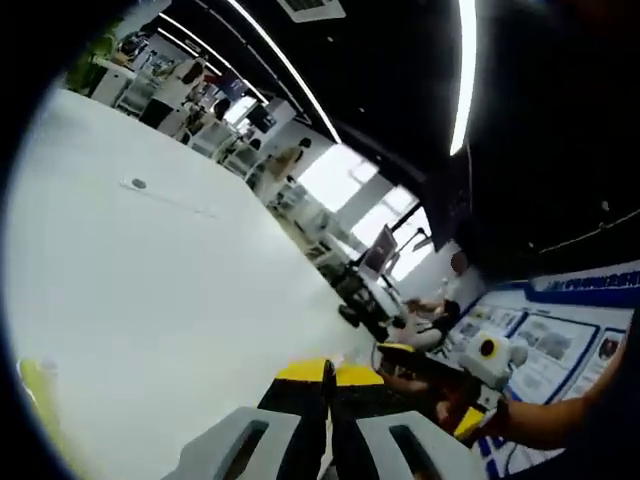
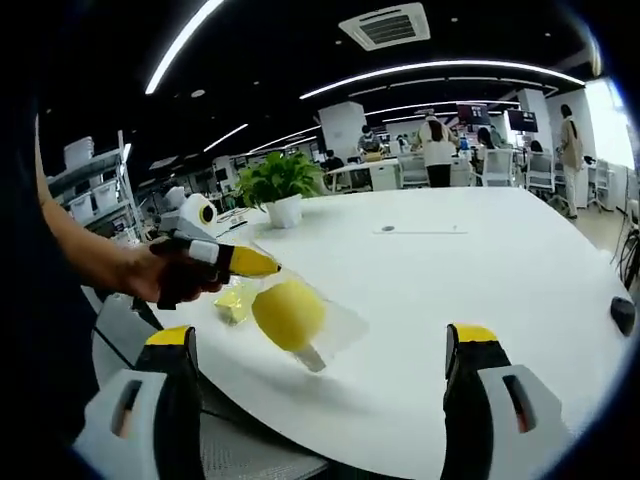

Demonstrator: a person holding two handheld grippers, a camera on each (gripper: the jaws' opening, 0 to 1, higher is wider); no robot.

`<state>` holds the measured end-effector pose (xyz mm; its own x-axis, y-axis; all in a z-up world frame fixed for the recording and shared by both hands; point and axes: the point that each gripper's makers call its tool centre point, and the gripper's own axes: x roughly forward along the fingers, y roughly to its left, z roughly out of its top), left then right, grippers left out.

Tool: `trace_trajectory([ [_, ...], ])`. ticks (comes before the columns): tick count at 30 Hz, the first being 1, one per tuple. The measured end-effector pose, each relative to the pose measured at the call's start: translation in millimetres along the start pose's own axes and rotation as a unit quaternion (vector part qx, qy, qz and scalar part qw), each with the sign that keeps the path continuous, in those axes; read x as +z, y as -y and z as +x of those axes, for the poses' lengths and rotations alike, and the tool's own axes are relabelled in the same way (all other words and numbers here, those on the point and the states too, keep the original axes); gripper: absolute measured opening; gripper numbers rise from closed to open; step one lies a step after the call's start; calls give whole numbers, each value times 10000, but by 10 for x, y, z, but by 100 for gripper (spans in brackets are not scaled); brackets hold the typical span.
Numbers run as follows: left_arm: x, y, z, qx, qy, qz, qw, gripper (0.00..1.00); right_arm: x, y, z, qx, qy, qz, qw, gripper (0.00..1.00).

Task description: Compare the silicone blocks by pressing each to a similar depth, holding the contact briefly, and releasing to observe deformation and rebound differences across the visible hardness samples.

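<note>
Silicone sample [image 2: 288, 313], yellow and rounded, sits on the white table [image 2: 480, 270] between the right gripper [image 2: 322, 338] jaws, which are spread wide with nothing in them. It lies on a clear plastic sheet [image 2: 340, 325]. A smaller yellow block [image 2: 235, 300] is just beside it on the far side. A hand [image 2: 165, 275] holds the left gripper [image 2: 248, 262] with its yellow tip just above the rounded sample; can't tell whether it touches. In the left gripper view, the left gripper [image 1: 329, 372] jaws are clenched together, nothing between them. A potted plant [image 2: 280, 185] stands further back on the table.
</note>
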<state>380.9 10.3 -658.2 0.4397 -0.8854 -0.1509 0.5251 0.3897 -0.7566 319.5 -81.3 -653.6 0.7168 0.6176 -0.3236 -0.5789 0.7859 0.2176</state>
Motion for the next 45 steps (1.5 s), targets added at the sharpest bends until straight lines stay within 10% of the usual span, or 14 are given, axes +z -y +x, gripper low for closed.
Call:
trace_trajectory([
  [23,203,-758,43,787,6,318,9964,0,-104,-28,73,17,-235,146,9996,96],
  [45,79,-1452,56,1797,-172,21,9836,0,-134,-182,159,138,-256,68,9996,96],
])
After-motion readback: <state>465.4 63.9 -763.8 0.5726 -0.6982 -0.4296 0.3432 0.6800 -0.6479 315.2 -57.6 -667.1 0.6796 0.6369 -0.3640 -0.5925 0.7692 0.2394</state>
